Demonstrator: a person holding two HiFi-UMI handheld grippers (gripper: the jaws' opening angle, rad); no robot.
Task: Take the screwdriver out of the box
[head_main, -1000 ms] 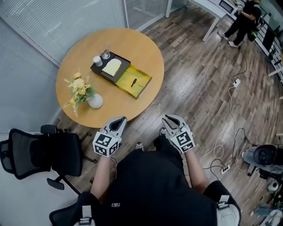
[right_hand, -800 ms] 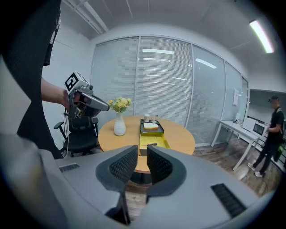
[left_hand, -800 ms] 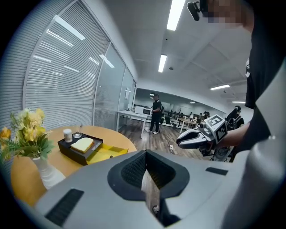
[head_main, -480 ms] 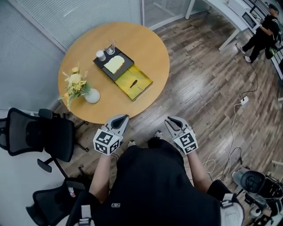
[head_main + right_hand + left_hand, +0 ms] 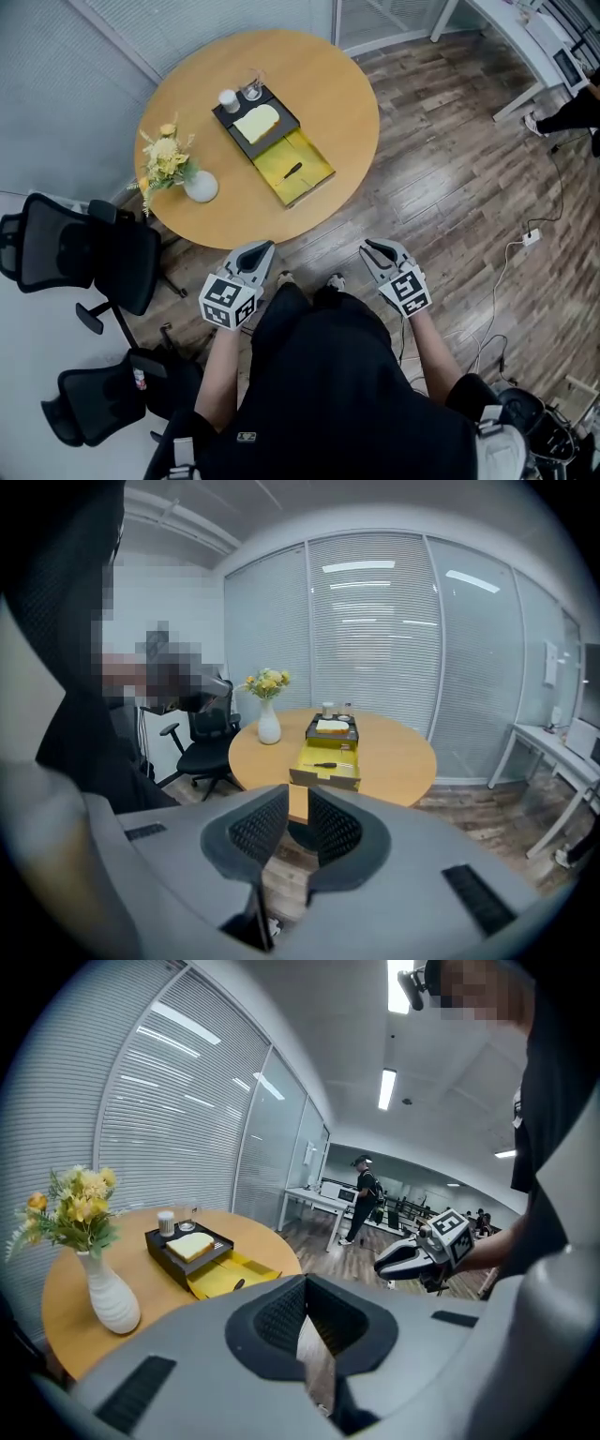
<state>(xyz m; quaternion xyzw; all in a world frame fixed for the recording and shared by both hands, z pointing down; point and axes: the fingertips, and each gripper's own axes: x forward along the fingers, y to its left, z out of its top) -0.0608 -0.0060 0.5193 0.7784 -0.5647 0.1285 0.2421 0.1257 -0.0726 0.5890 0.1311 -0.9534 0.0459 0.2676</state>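
Note:
A black-handled screwdriver [image 5: 292, 170] lies in the open yellow box [image 5: 314, 159] on the round wooden table [image 5: 347, 84]. The box adjoins a black tray [image 5: 225, 111] that holds a pale pad. In the right gripper view the screwdriver [image 5: 325, 764] lies across the box [image 5: 323, 781], straight ahead and well away. My left gripper [image 5: 265, 247] and right gripper [image 5: 367, 246] are held in front of my body, short of the table's near edge. Both are shut and empty. The left gripper view shows its closed jaws [image 5: 305, 1283], the box [image 5: 217, 1281] and the right gripper [image 5: 384, 1265].
A white vase [image 5: 201, 187] of yellow flowers [image 5: 167, 159] stands on the table's left side. A small white cup [image 5: 229, 99] and a glass [image 5: 252, 89] sit at the tray's far end. Black office chairs [image 5: 84, 262] stand at left. A cable and power strip [image 5: 530, 238] lie on the wood floor.
The head view has swung, so the table sits further right in the frame and a second chair shows at lower left. Both grippers have shifted slightly, still shut and empty.

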